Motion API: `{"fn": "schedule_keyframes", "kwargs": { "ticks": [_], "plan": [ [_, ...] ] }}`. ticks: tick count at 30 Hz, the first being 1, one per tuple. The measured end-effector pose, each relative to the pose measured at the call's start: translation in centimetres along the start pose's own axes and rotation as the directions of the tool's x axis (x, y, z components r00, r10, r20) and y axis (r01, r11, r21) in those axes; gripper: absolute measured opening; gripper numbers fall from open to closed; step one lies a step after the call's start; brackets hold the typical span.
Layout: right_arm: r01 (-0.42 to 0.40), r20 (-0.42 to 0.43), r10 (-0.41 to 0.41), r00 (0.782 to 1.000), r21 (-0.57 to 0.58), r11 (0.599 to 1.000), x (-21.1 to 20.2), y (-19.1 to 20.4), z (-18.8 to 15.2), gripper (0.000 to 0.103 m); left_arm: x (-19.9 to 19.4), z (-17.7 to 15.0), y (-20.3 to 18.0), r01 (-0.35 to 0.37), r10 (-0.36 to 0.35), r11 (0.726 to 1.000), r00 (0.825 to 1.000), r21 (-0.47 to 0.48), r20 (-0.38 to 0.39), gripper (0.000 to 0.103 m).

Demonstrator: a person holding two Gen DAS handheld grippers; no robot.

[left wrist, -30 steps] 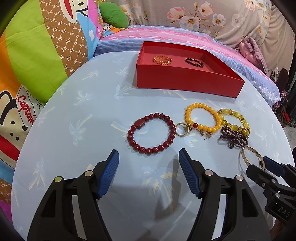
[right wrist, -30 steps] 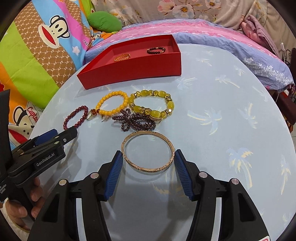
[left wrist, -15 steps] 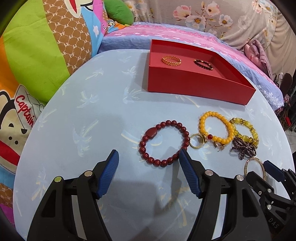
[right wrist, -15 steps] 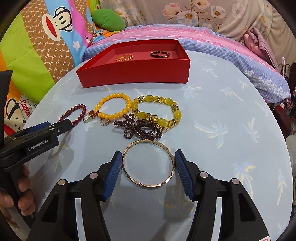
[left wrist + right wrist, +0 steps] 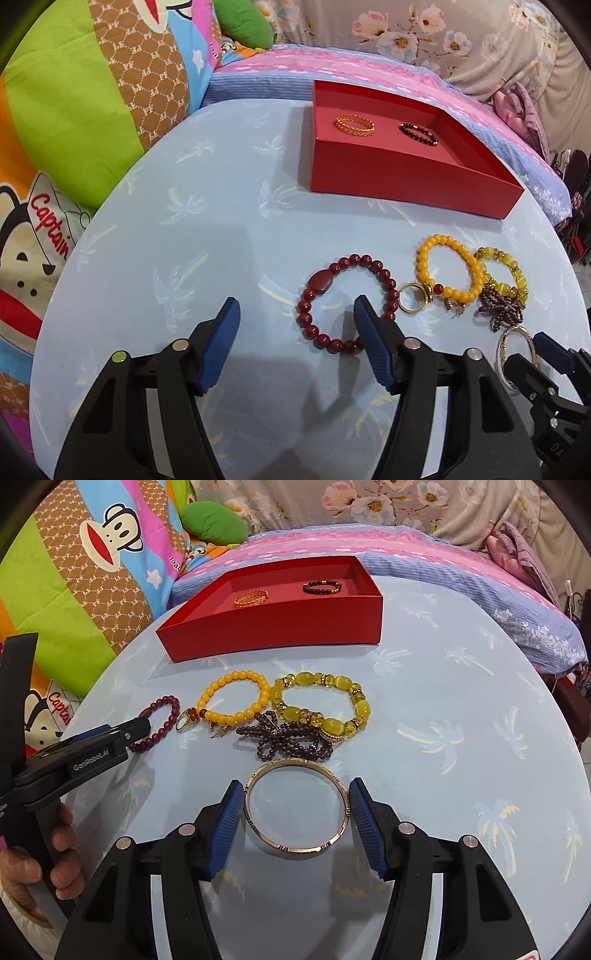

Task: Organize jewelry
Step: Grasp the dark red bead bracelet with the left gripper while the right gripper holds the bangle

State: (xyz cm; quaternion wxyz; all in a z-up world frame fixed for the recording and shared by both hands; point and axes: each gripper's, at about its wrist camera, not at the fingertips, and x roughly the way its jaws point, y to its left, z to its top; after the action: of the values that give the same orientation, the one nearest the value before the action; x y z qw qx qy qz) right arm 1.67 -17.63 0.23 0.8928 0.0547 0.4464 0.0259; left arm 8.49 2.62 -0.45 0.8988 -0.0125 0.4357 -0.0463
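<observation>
We count five loose bracelets on the table [image 5: 461,686], left to right: dark red bead bracelet [image 5: 345,302], orange bead bracelet [image 5: 233,697], yellow one, purple one, rose-gold bangle [image 5: 296,805].

Two more lie in the red box [image 5: 280,627].

Our left gripper [image 5: 297,334] gapes, one finger inside the red bracelet.

Only the right view shows our right gripper [image 5: 296,814] spread around the bangle.

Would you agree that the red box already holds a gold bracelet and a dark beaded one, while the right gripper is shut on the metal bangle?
Not quite: in the right wrist view the right gripper is open, its fingers either side of the metal bangle. The red box contents are as stated.
</observation>
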Motion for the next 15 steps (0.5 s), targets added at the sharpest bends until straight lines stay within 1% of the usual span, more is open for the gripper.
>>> {"fn": "schedule_keyframes", "kwargs": {
  "ticks": [1,3,4,6,7,9,15],
  "plan": [
    [0.000,0.000,0.000,1.000,-0.002,1.000,0.0,0.1,0.0,0.057,0.0,0.0,-0.2,0.000,0.000,1.000,1.000,0.010,0.002,0.054],
    [-0.001,-0.001,0.001,1.000,-0.001,1.000,0.0,0.1,0.0,0.057,0.1,0.1,-0.5,0.003,-0.003,1.000,1.000,0.027,0.005,0.045],
    [-0.003,0.000,0.003,1.000,0.001,1.000,-0.1,0.1,0.0,0.057,0.1,0.2,-0.7,0.005,-0.005,0.999,1.000,0.038,0.007,0.037],
    [-0.002,0.000,0.002,1.000,0.001,1.000,0.0,0.1,0.1,0.057,0.1,0.3,-0.9,0.024,-0.024,0.999,1.000,0.043,0.005,0.012],
    [-0.003,0.001,0.003,1.000,0.001,1.000,0.0,0.1,0.1,0.057,0.1,0.3,-0.8,0.034,-0.034,0.999,0.999,0.041,0.001,0.008],
    [-0.004,0.002,0.004,1.000,0.000,1.000,-0.1,0.2,0.1,0.057,0.1,0.4,-0.7,0.053,-0.053,0.998,0.999,0.029,-0.005,0.008],
    [-0.010,0.017,0.010,1.000,-0.002,1.000,-0.8,0.3,0.4,0.057,-1.0,0.7,-0.7,0.069,-0.069,0.997,0.998,0.028,0.004,0.007]
  ]
}}
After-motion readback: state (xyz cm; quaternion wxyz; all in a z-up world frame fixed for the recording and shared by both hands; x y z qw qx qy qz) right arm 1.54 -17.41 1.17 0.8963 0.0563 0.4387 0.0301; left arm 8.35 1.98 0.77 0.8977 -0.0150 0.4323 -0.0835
